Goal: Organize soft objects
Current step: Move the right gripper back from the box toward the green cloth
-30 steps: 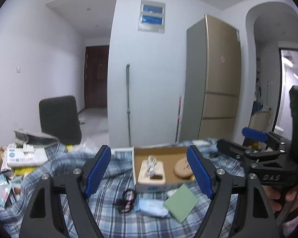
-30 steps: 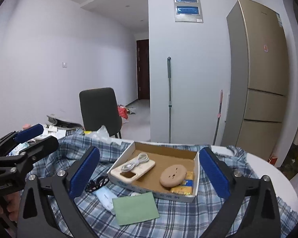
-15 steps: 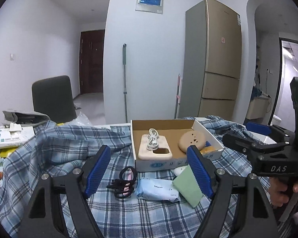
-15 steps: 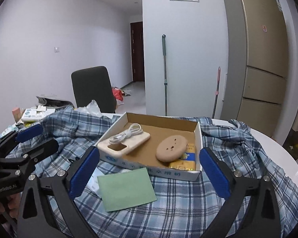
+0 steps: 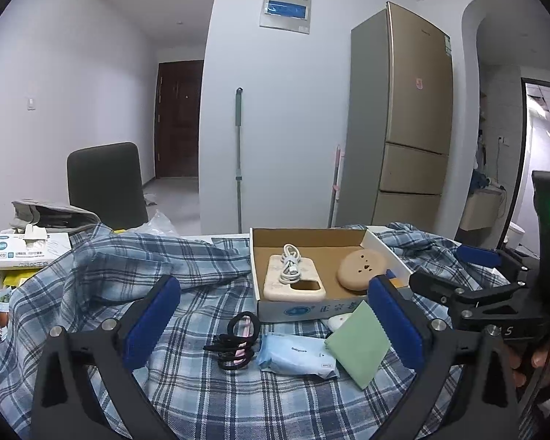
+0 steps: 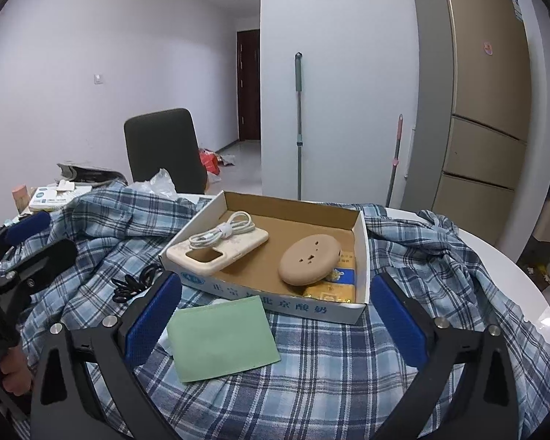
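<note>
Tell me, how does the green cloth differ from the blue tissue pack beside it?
The green cloth is flat, thin and plain; the tissue pack is puffy, pale blue and labelled. The cloth overlaps the pack's edge. Both lie on the plaid shirt in front of the box, outside it.

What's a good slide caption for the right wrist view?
Open right gripper above a green cloth, in front of a cardboard box on a plaid shirt.

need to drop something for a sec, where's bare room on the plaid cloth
Free: plaid cloth right of the green cloth, below the cardboard box. Crowded: hair ties, wipes pack and green cloth bunch along the box front.
</note>
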Demonstrator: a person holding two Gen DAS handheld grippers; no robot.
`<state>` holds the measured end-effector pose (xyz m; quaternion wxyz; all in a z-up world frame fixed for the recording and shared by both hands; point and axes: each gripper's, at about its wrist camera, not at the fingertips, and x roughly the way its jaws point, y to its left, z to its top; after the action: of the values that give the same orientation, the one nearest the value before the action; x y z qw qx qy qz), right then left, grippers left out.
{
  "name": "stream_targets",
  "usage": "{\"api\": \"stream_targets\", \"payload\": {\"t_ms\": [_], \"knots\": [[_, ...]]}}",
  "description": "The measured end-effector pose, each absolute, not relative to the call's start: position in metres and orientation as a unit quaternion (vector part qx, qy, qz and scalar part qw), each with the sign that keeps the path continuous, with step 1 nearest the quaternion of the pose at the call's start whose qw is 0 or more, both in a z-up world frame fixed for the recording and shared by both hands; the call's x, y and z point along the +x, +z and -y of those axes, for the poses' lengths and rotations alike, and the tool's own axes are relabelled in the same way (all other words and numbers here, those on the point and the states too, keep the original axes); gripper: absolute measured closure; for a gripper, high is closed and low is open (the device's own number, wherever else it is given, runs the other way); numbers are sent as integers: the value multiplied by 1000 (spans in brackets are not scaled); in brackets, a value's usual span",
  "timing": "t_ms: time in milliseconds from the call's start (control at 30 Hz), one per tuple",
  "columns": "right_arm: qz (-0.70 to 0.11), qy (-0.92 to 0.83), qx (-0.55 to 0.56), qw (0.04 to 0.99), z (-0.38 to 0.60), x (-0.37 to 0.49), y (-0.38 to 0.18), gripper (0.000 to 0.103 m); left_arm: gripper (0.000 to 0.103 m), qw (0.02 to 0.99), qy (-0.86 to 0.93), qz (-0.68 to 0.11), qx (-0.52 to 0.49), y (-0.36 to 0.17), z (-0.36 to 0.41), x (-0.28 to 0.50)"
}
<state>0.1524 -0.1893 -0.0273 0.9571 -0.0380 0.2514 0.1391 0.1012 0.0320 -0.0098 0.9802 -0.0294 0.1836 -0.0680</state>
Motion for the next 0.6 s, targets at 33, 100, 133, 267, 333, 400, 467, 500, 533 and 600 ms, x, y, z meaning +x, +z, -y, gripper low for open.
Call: {"api": "stream_targets", "payload": {"t_ms": [33, 100, 133, 267, 333, 400, 467, 500, 533, 600], "knots": [[-255, 136, -40, 957, 188, 154, -28, 0, 0, 981, -66, -181, -32, -10, -33, 101], [-266, 130, -44, 954, 187, 157, -29, 0, 0, 982, -52, -178, -39, -12, -37, 101], [-274, 129, -44, 952, 186, 158, -29, 0, 0, 982, -47, -181, -41, -14, -38, 102], [-309, 121, -56, 942, 180, 165, -33, 0, 0, 978, -40, -194, -67, -17, -48, 109], [-323, 137, -58, 935, 176, 166, -37, 0, 0, 977, -35, -195, -79, -18, -53, 109], [-341, 145, -69, 926, 170, 169, -46, 0, 0, 976, -36, -197, -83, -18, -55, 109], [-354, 147, -81, 920, 162, 171, -56, 1, 0, 977, -36, -197, -79, -19, -53, 109], [-364, 155, -86, 914, 158, 174, -62, 1, 0, 977, -36, -195, -77, -18, -52, 108], [-372, 161, -90, 910, 155, 176, -66, 1, 0, 978, -36, -194, -74, -18, -51, 108], [-387, 166, -95, 902, 149, 180, -73, 0, 0, 979, -38, -190, -70, -17, -49, 106]]}}
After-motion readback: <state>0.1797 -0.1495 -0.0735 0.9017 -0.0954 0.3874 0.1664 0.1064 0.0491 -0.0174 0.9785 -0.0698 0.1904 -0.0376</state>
